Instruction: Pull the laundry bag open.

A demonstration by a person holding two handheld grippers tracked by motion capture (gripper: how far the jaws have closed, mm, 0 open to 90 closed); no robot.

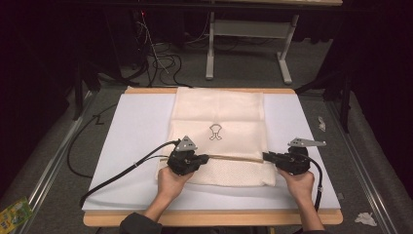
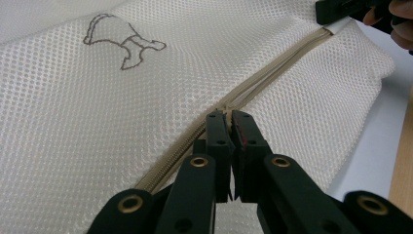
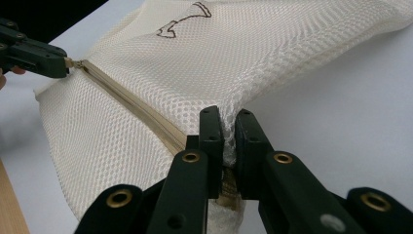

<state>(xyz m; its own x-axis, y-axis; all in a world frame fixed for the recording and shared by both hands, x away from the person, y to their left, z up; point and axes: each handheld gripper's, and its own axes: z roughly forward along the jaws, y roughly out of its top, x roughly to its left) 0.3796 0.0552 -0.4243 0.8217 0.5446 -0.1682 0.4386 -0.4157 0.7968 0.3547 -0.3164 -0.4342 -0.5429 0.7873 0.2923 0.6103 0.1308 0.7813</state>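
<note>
While our left hand-held gripper (image 2: 228, 122) pinches the zipper pull (image 2: 227, 108), our right hand-held gripper (image 3: 229, 127) clamps the mesh bag (image 1: 219, 122) edge.

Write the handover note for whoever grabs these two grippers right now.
Left gripper: shut on the zipper pull, partway along the zipper.
Right gripper: shut on the mesh bag at its edge, by the zipper's end.
The bag lies flat on the white board, its printed mark facing up.
Done: both grips are set.
Left: slide the pull along the zipper while the right gripper holds the bag; which way it should go cannot be told.
</note>
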